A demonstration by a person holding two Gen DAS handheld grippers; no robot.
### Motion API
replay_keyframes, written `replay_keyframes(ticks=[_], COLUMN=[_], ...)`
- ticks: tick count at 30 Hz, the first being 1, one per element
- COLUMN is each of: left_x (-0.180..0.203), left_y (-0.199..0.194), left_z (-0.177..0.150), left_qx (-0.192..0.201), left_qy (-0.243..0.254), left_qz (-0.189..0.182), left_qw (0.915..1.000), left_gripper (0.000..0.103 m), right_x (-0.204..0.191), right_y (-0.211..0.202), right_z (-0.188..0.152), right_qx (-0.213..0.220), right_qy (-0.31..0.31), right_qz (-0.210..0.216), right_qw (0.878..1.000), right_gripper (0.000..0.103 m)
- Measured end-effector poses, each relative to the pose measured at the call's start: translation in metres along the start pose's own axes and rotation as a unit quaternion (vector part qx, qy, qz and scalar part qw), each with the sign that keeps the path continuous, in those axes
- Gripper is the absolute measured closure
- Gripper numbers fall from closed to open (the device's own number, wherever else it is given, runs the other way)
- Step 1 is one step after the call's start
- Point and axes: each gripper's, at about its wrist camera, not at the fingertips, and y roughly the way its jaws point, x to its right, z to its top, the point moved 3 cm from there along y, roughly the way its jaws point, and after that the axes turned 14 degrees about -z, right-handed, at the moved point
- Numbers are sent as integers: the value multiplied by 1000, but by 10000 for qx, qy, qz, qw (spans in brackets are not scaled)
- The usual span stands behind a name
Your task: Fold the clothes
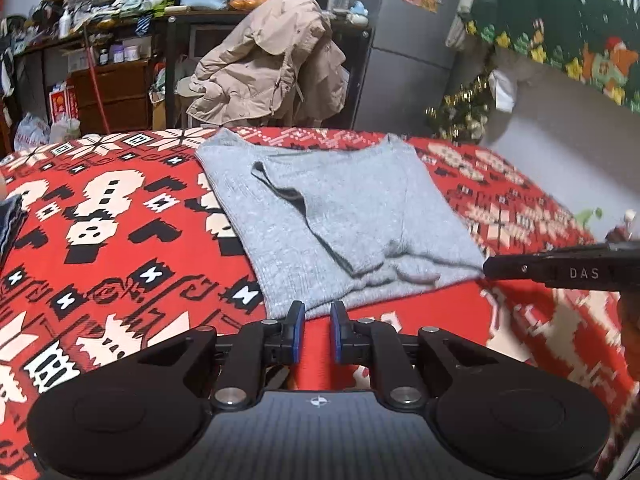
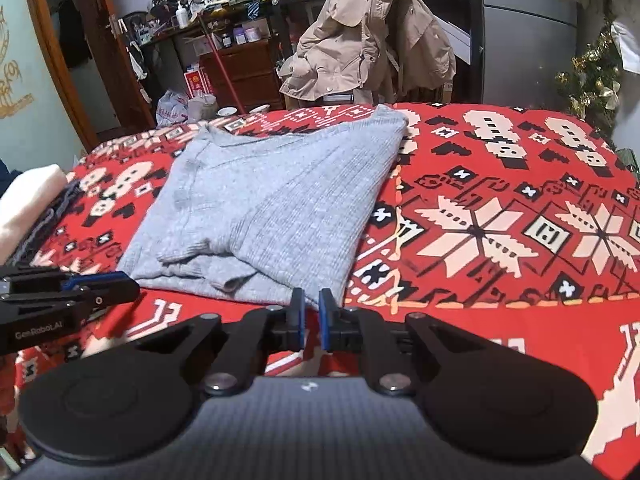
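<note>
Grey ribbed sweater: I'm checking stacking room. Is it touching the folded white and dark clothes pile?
Apart. The right wrist view shows red patterned blanket between the grey ribbed sweater and the pile.

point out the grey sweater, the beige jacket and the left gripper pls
grey sweater [image 2: 256,208]: right wrist view, middle of the folded body.
beige jacket [image 1: 260,68]: left wrist view, its draped front.
left gripper [image 1: 317,314]: left wrist view, gap between its fingertips at the sweater's near hem.

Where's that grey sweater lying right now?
The grey sweater lies partly folded on the red patterned blanket, just beyond the tips of both grippers, in front of the beige coat draped behind the bed.
</note>
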Motion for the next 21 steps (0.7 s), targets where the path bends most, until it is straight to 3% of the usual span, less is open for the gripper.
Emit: replay_keyframes(ticks=[7, 10, 13, 21], left_x=[-5, -13, -26, -56], left_y=[7, 21, 40, 70], left_z=[39, 59, 73, 92], left_qx=[287, 304, 242, 177], left_qy=[76, 85, -65, -274], left_qz=[-109, -168, -161, 57], left_qw=[9995, 9994, 9996, 9995], left_gripper=[90, 84, 69, 69], right_x=[13, 17, 17, 16], right_y=[6, 18, 35, 72], right_z=[39, 61, 79, 112], right_qx=[158, 190, 163, 125], right_qy=[62, -4, -181, -388], right_qz=[195, 256, 188, 240], right_qw=[9997, 9995, 9995, 9989], right_gripper=[93, 93, 93, 93])
